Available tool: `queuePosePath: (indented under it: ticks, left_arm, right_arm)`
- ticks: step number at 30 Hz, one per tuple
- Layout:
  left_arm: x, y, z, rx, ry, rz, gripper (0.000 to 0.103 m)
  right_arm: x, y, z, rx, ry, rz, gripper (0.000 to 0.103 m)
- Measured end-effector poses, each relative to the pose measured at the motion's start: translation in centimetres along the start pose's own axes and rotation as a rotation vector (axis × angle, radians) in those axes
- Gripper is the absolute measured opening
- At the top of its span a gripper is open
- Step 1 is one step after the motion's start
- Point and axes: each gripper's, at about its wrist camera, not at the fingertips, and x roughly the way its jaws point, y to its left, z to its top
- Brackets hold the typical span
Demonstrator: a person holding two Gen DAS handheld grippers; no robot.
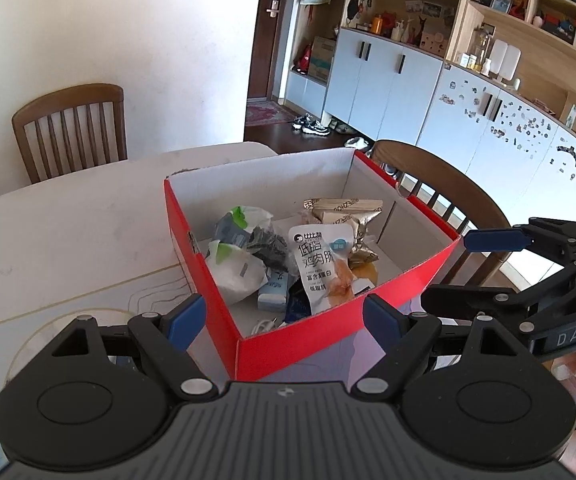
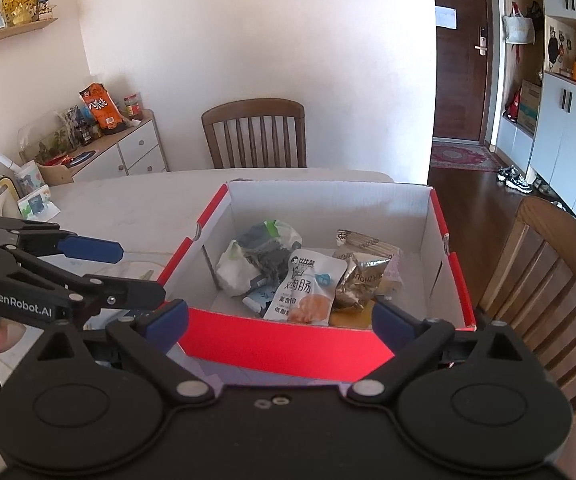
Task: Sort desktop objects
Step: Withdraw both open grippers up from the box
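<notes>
A red cardboard box (image 1: 408,280) with white inner walls stands on the white table (image 1: 68,240). It also shows in the right wrist view (image 2: 288,344). Inside lie a white sausage packet (image 1: 320,268) (image 2: 308,288), a gold foil snack bag (image 1: 348,216) (image 2: 362,272), white crumpled bags (image 1: 240,272) (image 2: 236,270) and a small blue-white pack (image 1: 274,294). My left gripper (image 1: 286,322) is open and empty, just before the box's near corner. My right gripper (image 2: 280,322) is open and empty at the box's near wall. Each gripper shows in the other's view: the right (image 1: 468,272), the left (image 2: 136,272).
Wooden chairs stand at the table's far side (image 2: 254,132) and right side (image 2: 548,280). A white sideboard with snacks and jars (image 2: 100,136) stands at the left. Small items sit on the table's left edge (image 2: 32,200). Cabinets and shelves (image 1: 488,100) line the right wall.
</notes>
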Motion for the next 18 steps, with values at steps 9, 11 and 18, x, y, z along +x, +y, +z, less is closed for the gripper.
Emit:
queuePosePath:
  ticks: [9, 11, 18]
  left_arm:
    - [0.0, 0.3, -1.0, -0.008, 0.025, 0.009, 0.085]
    - [0.0, 0.4, -1.1, -0.009, 0.028, 0.006, 0.085]
    - [0.0, 0.7, -1.6, -0.016, 0.041, 0.005, 0.085]
  right_arm:
    - [0.1, 0.7, -0.8, 0.017, 0.009, -0.018, 0.098]
    - [0.1, 0.6, -0.9, 0.024, 0.01, -0.023, 0.098]
    - [0.2, 0.8, -1.2, 0.037, 0.019, -0.037, 0.098]
